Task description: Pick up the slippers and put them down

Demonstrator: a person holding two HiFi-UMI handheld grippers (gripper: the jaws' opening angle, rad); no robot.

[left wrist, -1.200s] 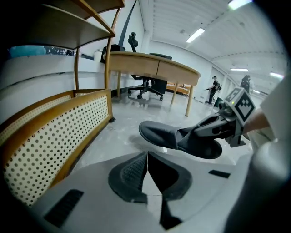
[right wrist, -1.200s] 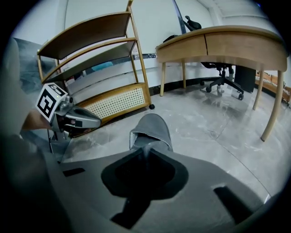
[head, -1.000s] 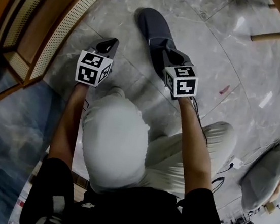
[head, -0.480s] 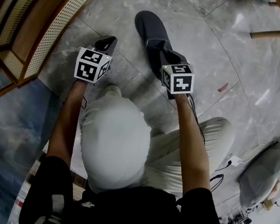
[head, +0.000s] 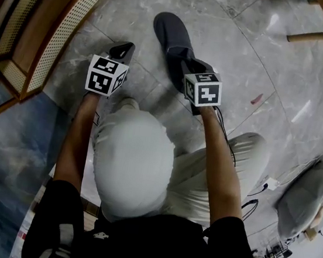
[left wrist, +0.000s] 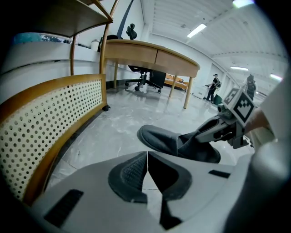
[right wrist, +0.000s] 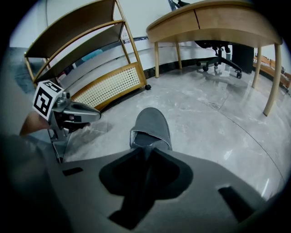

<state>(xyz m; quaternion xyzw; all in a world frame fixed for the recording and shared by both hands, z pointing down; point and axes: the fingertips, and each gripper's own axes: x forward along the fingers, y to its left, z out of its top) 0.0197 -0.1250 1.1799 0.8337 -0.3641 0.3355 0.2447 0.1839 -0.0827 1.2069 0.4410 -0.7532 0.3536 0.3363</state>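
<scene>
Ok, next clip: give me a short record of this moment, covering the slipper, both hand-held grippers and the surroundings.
slipper: one dark grey slipper, lying on the marble floor
right hand-held gripper: at the slipper's open end, jaws opening, its rim between them
left hand-held gripper: shut, empty, above the floor, left of the slipper in the head view
nearby: perforated wooden panel at left
second slipper: none in view

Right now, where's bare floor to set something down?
Widest bare floor: right of the slipper, up to the desk leg. Also ahead of its toe, toward the rack. Crowded: the strip between the shut left tongs and the slipper, where the right tongs are opening with its heel rim between them.
</scene>
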